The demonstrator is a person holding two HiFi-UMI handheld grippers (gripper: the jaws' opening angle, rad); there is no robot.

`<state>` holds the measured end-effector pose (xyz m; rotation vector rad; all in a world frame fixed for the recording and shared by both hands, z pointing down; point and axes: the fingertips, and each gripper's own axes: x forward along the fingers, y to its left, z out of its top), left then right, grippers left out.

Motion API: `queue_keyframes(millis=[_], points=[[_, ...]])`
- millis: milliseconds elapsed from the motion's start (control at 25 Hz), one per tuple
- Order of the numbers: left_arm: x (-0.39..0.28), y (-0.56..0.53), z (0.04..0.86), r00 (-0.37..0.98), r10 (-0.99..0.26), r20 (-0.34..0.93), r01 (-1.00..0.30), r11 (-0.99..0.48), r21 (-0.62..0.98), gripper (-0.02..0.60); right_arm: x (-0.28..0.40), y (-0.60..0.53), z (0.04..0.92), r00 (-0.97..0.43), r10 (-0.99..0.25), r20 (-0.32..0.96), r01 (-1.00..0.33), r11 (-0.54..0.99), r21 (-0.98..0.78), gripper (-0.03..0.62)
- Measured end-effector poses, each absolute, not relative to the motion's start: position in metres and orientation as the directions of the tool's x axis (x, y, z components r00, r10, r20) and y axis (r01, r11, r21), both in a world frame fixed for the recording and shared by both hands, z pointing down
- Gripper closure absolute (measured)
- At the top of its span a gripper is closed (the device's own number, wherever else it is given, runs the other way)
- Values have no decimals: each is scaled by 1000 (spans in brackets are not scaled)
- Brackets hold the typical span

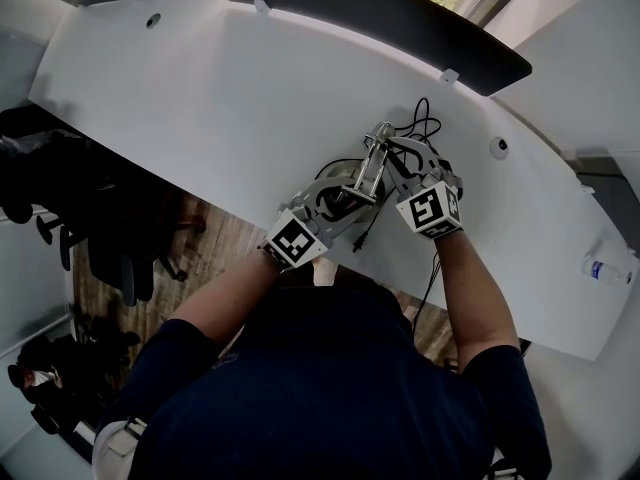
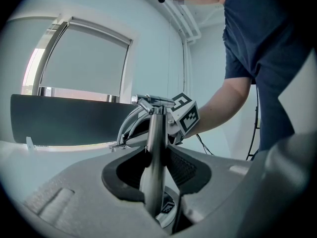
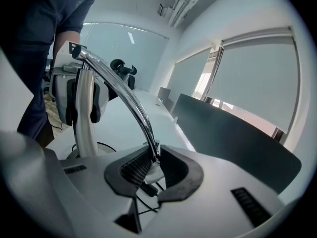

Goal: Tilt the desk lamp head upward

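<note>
No words, numbers or brand names can be read anywhere. The only signs are black-and-white square code markers, which are patterns and not lettering. One sits on the top face of the left cube, behind the left claw. Another sits on the right cube, behind the right claw. From the left gripper view, that right cube shows two marked faces just beyond the left claw's tips. A smaller marker of the same kind lies just below the left claw, apparently on the foot of the lamp. A bottle lies well off to the right of the right claw, and any print on it is too small to read.
</note>
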<state>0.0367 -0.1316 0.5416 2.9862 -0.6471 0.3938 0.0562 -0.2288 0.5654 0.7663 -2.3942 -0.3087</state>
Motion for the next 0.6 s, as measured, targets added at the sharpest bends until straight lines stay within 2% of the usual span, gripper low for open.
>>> queue_keyframes(millis=[320,600], points=[[37,-133,541,874,-404,270,-421,-907,8,445,62,-245,540,-628,-646,434,-470,760,450,519],[37,-132,541,876,-401,268,-418,-908,8,445,63,-250,523,-585,-686,433,-397,708,584,520]])
